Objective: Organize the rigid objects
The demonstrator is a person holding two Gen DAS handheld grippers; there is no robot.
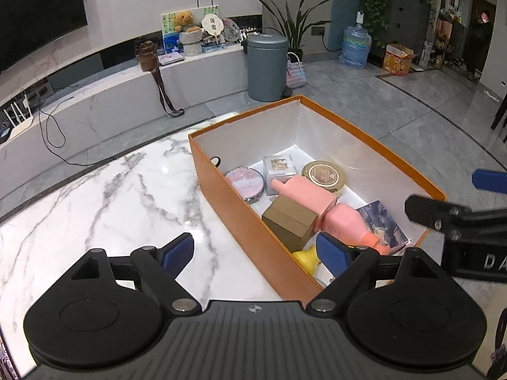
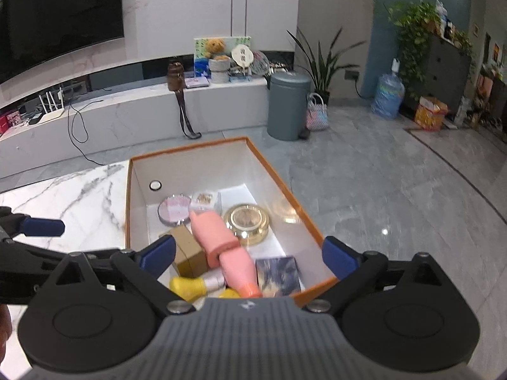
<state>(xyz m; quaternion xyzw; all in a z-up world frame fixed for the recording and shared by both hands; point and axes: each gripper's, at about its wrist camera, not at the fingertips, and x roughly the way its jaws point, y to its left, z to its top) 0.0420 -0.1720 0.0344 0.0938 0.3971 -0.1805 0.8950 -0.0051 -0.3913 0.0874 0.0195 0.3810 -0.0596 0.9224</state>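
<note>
Left gripper (image 1: 255,255) wide, empty; right gripper (image 2: 248,258) wide, empty above orange box (image 2: 272,174) holding pink bottles (image 2: 212,232).

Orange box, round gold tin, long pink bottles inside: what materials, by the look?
Orange open-top box with white inside: likely rigid paperboard, matte; thin straight walls, sharp folded corners.
Round gold tin with dark lid centre: probably metal, glossy; its rim reflects light, and it throws a reflection on the box wall.
Long pink bottles: probably plastic, smooth satin; even colour, soft highlights. Coated glass cannot be ruled out.
</note>
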